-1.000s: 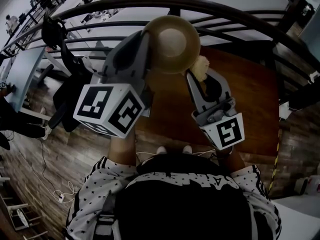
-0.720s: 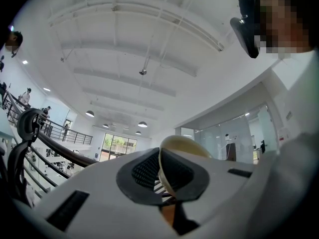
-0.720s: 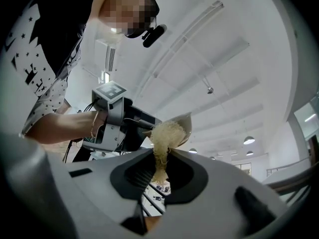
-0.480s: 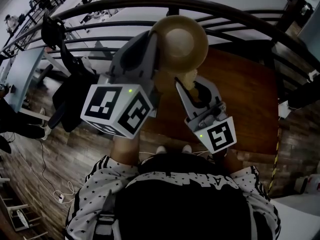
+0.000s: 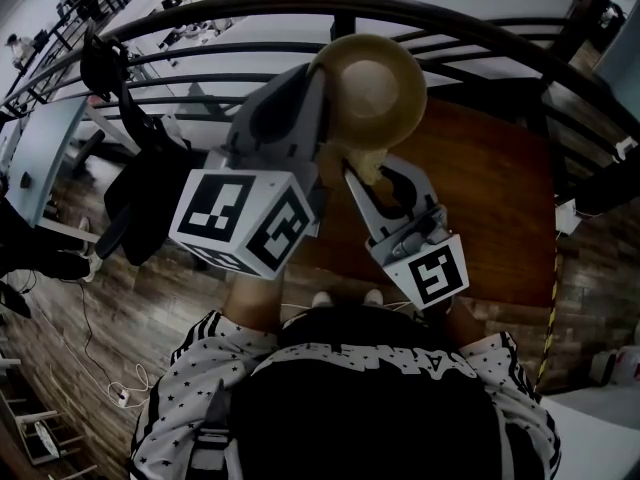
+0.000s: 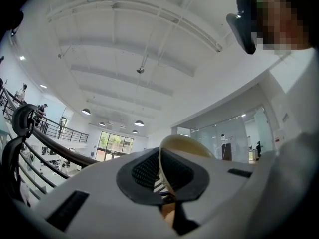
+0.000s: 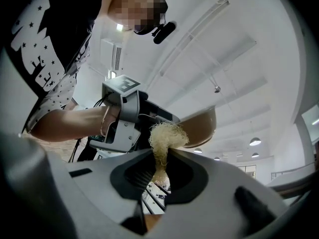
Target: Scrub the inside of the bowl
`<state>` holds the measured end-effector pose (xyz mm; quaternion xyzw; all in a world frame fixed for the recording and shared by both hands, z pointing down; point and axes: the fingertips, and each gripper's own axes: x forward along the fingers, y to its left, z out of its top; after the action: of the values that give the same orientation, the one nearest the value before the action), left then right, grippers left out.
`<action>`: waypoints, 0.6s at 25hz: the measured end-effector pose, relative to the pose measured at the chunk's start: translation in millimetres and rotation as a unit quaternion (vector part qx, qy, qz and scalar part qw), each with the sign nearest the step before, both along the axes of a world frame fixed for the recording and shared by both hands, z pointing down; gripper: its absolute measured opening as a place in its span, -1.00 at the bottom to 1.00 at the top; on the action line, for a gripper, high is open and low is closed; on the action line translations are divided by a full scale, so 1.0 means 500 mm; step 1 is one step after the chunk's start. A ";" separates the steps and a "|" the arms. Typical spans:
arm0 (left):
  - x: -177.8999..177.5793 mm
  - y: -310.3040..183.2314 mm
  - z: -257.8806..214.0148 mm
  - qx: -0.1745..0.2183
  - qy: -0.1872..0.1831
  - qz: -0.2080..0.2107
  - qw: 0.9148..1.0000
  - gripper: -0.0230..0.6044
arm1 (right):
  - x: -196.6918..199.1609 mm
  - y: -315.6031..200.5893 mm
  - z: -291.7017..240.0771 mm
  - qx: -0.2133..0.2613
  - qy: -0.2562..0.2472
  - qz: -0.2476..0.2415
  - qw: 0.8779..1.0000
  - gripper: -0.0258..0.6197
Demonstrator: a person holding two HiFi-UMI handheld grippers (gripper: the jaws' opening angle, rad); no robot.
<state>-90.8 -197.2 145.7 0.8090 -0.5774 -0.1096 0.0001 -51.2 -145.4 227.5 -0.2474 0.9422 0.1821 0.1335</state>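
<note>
Head view looks down past a dark curved railing (image 5: 470, 28) to a wood-plank floor (image 5: 120, 308) and a smooth brown worktop (image 5: 490, 188). The person's black, star-printed shirt (image 5: 370, 408) fills the lower edge. Left of the grippers, a dark garment (image 5: 135, 183) hangs over a chair by the rails. The left hand-held gripper's big marker cube (image 5: 245, 218) covers part of the floor and the forearm behind it.

The bowl (image 5: 370, 88) is held up in the air over the far edge of the worktop, tipped so its round underside and foot ring face the head camera. It is a smooth, tan, thin-walled bowl with a slight sheen. The scrubber (image 5: 366, 160) is a pale, stringy wad of loose fibres sitting just under the bowl's near edge.

The left hand-held gripper (image 5: 312, 98) reaches up and away from the person, grey body slanting towards the bowl. In the left gripper view, the left hand-held gripper (image 6: 162, 176) has its ribbed black pads pinching the bowl's (image 6: 184, 146) thin rim edge-on, with white ceiling behind.

The right hand-held gripper (image 5: 375, 183) angles up and inward from the right, its smaller marker cube (image 5: 432, 270) nearest the person. In the right gripper view, the right hand-held gripper (image 7: 158, 176) is pressed onto the scrubber's (image 7: 163, 136) lower end. The frayed top of the scrubber bulges above the jaws and meets the bowl's (image 7: 199, 126) lower edge. Whether it sits inside the bowl cannot be told. Behind it are the other gripper and a bare forearm (image 7: 65, 121).
</note>
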 end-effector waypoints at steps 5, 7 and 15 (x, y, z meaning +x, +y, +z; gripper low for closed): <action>0.005 -0.001 0.002 0.000 -0.002 0.005 1.000 -0.85 | -0.014 0.005 0.002 0.003 0.008 -0.005 1.000 -0.73; 0.012 -0.002 0.003 -0.002 -0.004 0.009 1.000 -0.85 | -0.016 0.008 0.004 0.005 0.011 -0.009 1.000 -0.73; 0.034 -0.002 0.012 -0.006 -0.009 0.020 1.000 -0.85 | -0.020 0.013 0.015 0.006 0.023 -0.016 1.000 -0.73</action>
<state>-73.9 -198.2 151.8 0.8214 -0.5617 -0.0989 0.0015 -61.4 -138.8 235.1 -0.2269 0.9478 0.1913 0.1165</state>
